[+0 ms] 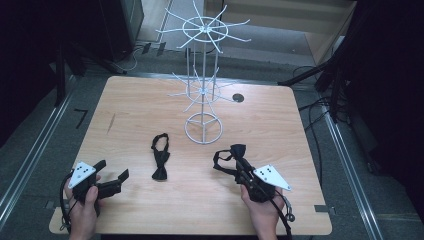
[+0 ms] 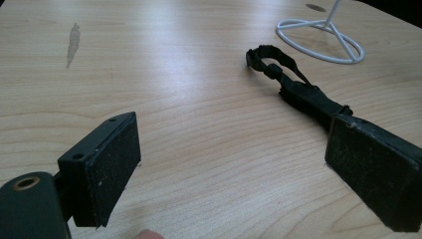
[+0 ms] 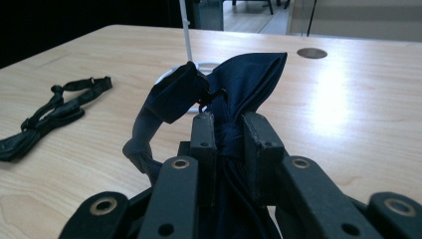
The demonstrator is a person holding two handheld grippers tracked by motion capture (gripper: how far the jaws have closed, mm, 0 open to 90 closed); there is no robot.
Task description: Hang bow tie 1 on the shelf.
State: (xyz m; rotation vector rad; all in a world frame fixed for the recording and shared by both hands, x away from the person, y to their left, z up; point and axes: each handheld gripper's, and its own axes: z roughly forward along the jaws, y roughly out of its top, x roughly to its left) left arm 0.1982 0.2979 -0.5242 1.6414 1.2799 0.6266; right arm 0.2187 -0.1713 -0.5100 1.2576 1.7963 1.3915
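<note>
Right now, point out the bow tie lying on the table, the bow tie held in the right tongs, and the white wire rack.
bow tie on the table (image 1: pixel 160 159): high view, its middle.
held bow tie (image 3: pixel 249 74): right gripper view, its upper wing.
white wire rack (image 1: pixel 203 129): high view, its ring base.

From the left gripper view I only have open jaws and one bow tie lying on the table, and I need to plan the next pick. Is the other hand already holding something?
Observer: Yes. The right gripper is shut on a dark blue bow tie, pinched at its middle.
Operator: Does its strap hang free?
Observer: The strap loops out to the left of the jaws in the high view.
Operator: What is the white ring I see standing for?
Observer: It is the base of a tall white wire rack with two tiers of hooks, nothing hanging on them.
Operator: And my tie?
Observer: The black bow tie lies between the two grippers, in front of the rack.
</note>
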